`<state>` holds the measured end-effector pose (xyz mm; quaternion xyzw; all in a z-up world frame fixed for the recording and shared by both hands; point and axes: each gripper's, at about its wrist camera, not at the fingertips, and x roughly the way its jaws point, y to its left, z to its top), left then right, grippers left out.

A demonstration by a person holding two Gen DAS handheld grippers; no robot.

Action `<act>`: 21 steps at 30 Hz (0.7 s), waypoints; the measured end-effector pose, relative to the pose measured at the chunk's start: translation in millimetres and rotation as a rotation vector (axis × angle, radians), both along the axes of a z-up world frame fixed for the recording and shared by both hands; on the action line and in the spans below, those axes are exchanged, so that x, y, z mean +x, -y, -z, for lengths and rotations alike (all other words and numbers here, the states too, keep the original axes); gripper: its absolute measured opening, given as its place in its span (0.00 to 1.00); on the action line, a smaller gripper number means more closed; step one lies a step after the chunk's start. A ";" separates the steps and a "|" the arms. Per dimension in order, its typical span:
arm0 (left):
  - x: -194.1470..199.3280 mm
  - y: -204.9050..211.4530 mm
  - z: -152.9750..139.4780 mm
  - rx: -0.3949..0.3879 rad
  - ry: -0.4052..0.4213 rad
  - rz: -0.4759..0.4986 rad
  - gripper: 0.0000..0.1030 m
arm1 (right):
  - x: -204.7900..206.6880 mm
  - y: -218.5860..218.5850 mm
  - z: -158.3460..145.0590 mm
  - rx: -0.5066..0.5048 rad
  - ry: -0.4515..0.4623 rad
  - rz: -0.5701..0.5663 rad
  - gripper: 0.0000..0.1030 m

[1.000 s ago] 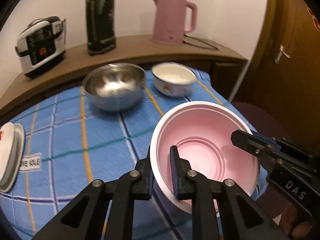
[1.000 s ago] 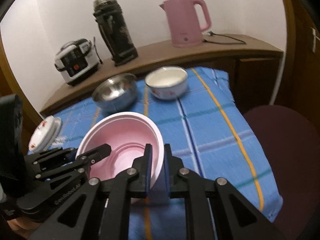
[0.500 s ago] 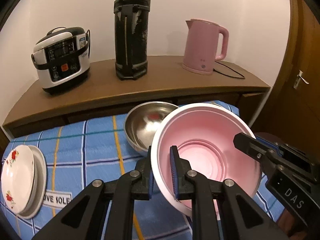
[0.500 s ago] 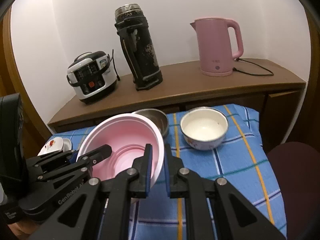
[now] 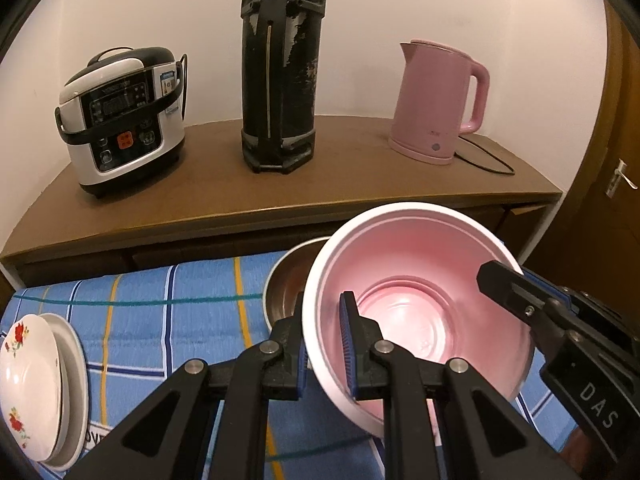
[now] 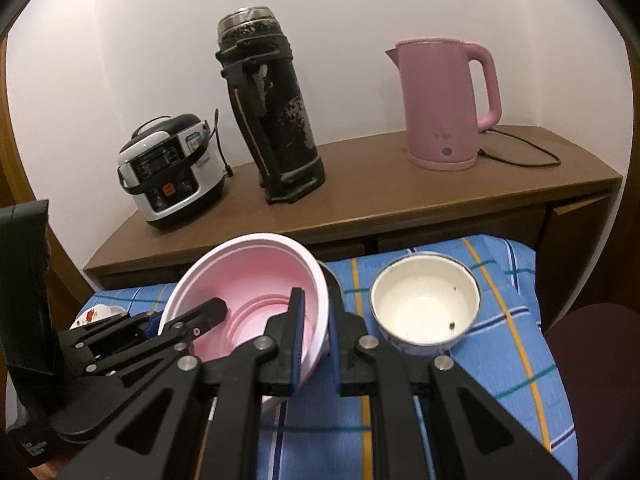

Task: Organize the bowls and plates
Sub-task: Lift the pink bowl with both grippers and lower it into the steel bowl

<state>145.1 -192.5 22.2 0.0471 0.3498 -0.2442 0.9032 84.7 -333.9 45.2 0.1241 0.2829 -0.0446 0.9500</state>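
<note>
The left hand-held gripper (image 5: 323,346) is clamped on the near-left rim of the pink bowl (image 5: 424,304), 1 finger inside and 1 outside; the right hand-held gripper (image 6: 314,338) pinches the opposite rim the same way. Both carry the bowl, tilted toward the cameras, above the steel bowl (image 5: 286,288) on the blue checked cloth (image 5: 160,312) covering the tabletop.

This looks like the nesting step: the pink bowl seems bound for the steel one. The next move calls for levelling it, centring it over the steel bowl, lowering, then opening both grips.

The pink bowl is deep, plastic-looking, pale outside with a stepped pink inside. A white bowl (image 6: 426,304) sits beside it, and 2 flowered plates (image 5: 36,384) are stacked at far left.
</note>
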 end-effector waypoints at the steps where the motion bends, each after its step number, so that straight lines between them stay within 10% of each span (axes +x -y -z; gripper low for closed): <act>1: 3.0 0.8 0.4 0.000 0.002 -0.002 0.16 | 3.2 0.1 -0.2 -0.004 0.003 0.003 0.11; 21: 43.4 9.9 23.5 0.013 -0.020 -0.040 0.16 | 45.2 8.1 27.0 0.013 -0.024 0.042 0.11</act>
